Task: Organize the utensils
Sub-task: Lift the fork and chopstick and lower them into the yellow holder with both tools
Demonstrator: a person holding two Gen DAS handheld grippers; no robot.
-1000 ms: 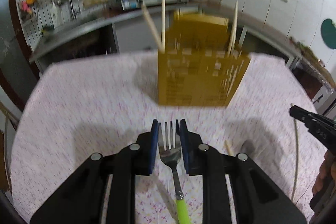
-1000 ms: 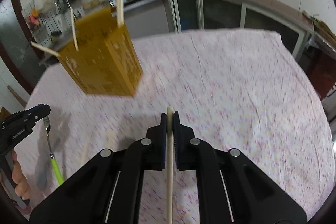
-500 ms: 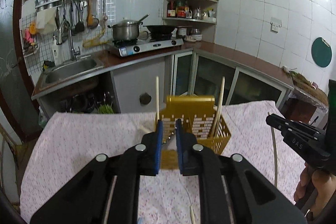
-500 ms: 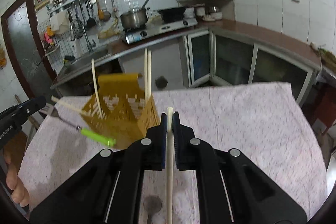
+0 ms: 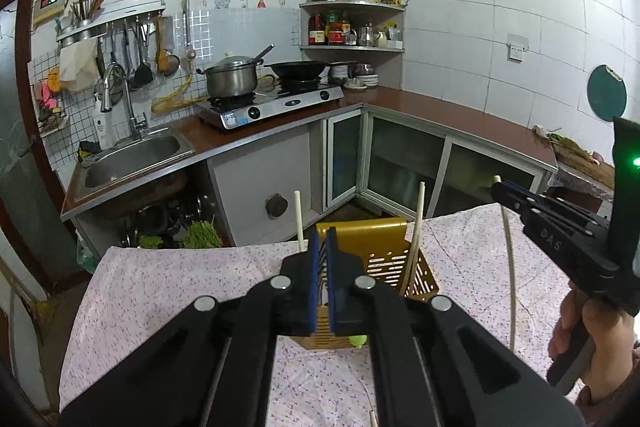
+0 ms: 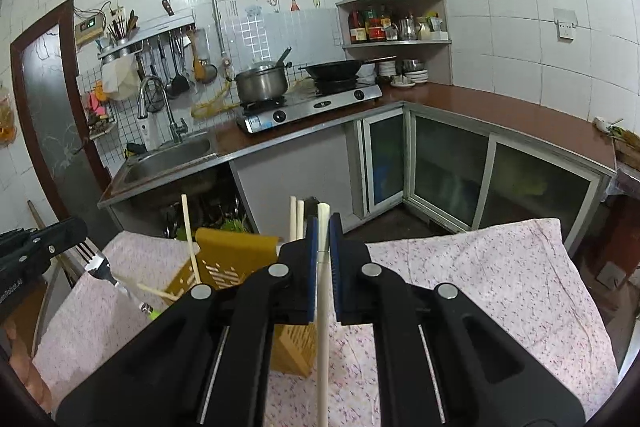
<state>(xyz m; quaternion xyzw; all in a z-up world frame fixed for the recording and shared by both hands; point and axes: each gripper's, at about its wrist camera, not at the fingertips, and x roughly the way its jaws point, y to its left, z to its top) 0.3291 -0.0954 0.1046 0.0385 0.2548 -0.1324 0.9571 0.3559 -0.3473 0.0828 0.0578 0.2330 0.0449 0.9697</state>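
My left gripper (image 5: pixel 320 241) hangs above the table, its jaws closing tight on a fork (image 6: pixel 96 263) with a green handle (image 5: pixel 358 339). The tines stand between the blue pads. Just beyond and below it is the yellow slotted utensil holder (image 5: pixel 396 259), with two cream chopsticks (image 5: pixel 416 227) upright in it. My right gripper (image 6: pixel 323 225) is shut on another cream chopstick (image 6: pixel 322 307), which runs down under the jaws. The same holder (image 6: pixel 236 255) sits to its lower left. In the left wrist view, the right gripper (image 5: pixel 500 189) is at the right edge with its chopstick (image 5: pixel 510 267) dangling.
The table wears a floral cloth (image 6: pixel 480 287). One loose chopstick (image 5: pixel 373 419) lies near its front edge. Behind the table run a counter with a sink (image 5: pixel 132 155), a stove with a pot (image 5: pixel 232 79) and wok, and glass-door cabinets. A person's hand (image 5: pixel 588 331) grips the right tool.
Both grippers have risen and tipped up, so the kitchen now fills the views. The fork has left the cloth, held in the left jaws, which have narrowed. The holder sits lower in both views.
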